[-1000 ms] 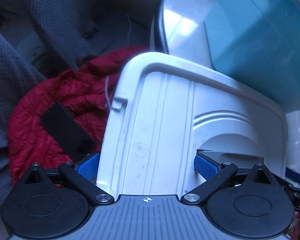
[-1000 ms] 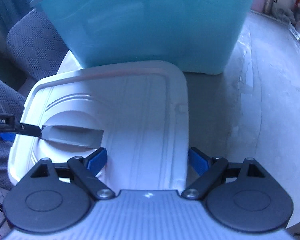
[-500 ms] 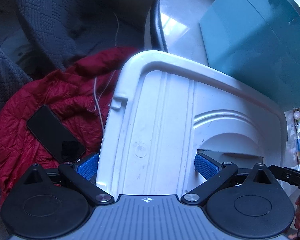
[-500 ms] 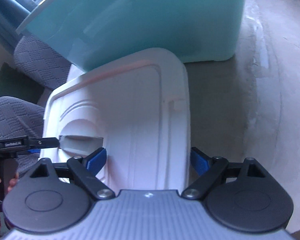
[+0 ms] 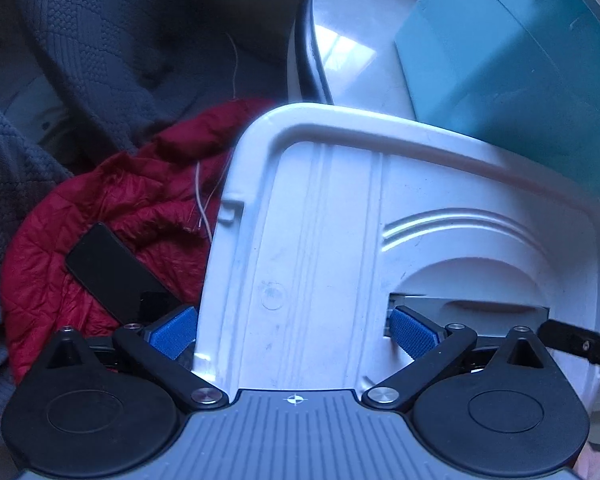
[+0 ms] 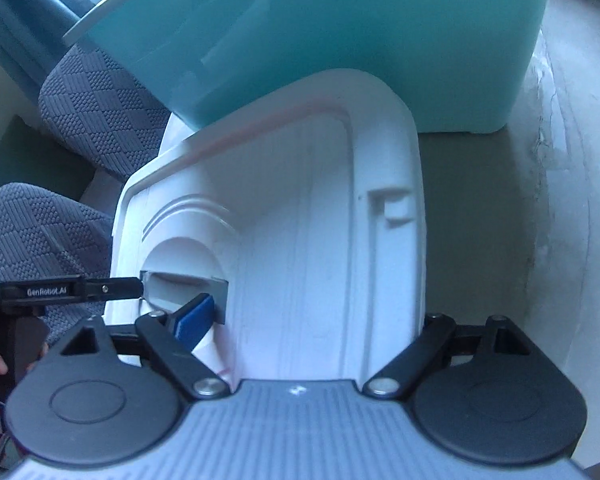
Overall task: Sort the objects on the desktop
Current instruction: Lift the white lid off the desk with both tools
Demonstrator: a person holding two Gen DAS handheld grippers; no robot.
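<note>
Left gripper (image 5: 296, 330) clamped across white lid (image 5: 340, 248), right gripper (image 6: 312, 320) clamped on opposite end; lid's far edge against teal bin (image 6: 320, 40).

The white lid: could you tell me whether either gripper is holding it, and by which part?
Both hold the white lid. Each of the left gripper and right gripper clamps one outer edge against the handle recess.

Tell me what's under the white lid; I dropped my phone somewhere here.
Beneath the white lid's left edge lie a red quilted jacket, a black phone and a thin white cable. Whatever is directly under the lid is hidden.
</note>
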